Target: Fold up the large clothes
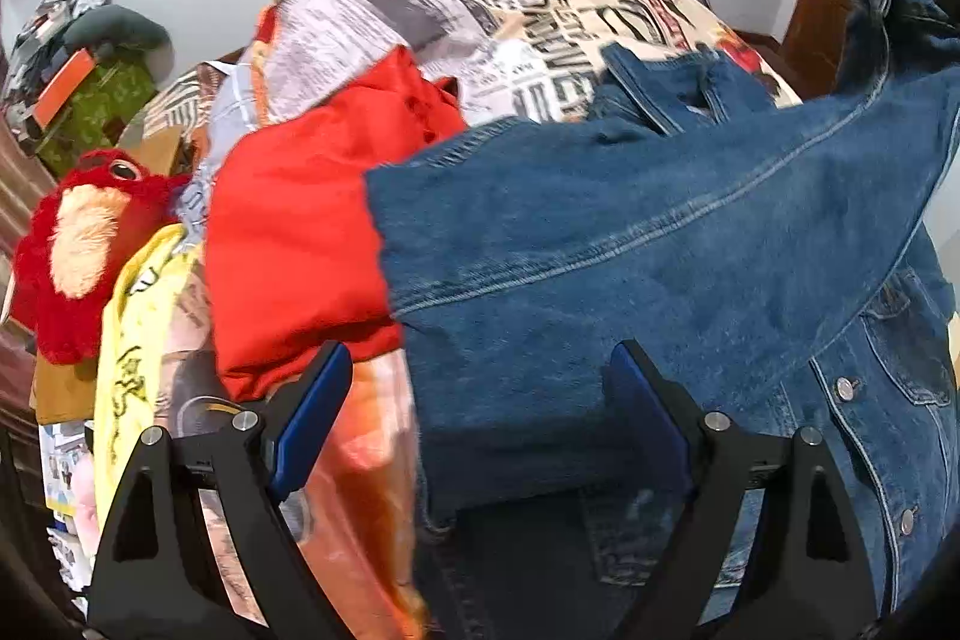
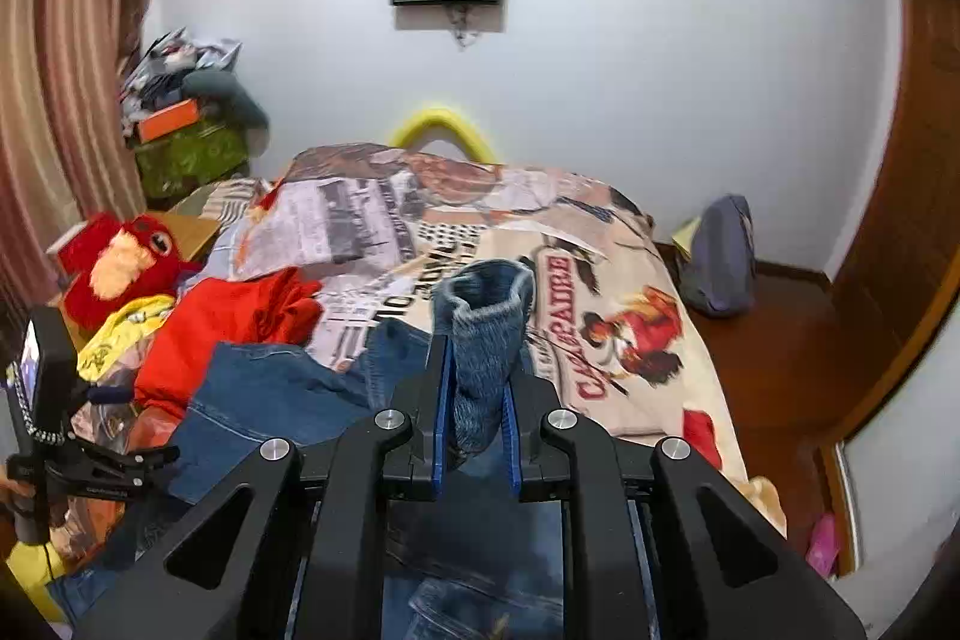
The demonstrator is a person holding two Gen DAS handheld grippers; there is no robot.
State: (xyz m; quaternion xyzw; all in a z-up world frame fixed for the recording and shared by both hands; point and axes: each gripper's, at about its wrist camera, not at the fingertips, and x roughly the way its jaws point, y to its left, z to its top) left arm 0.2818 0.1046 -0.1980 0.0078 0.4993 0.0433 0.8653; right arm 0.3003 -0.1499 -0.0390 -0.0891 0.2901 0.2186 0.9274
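Pinching a bunched piece of the denim jacket (image 2: 486, 340), prob. a sleeve cuff, the right gripper (image 2: 477, 436) is sitting nearly closed on it w/ the fabric sticking up between the blue pads. The left gripper (image 1: 480, 424) is hanging wide open over the jacket's body, gripping nothing. The jacket is lying spread on the bed (image 2: 630, 280), one sleeve stretching across the left wrist view, front buttons showing at right, partly overlapping a red garment (image 1: 288, 232). Judging the step as bringing the sleeve across the body: I'd be keeping the pinch firm, carrying the cuff low & straight so the sleeve lays flat, and using the open left gripper to pin the shoulder or hem so the body isn't dragging. Denim is stiff & heavy, so it's prob. holding a crease well but pulling hard on a small pinch. Risk: snagging the red garment underneath. A red plush toy (image 1: 78, 244) is sitting off at the left edge, clear of things. Writing: the bedspread print is showing "CARLSCAIRE"-like red lettering & "BEAUTE"-like text, approx. only; newspaper print is too blurred to read.
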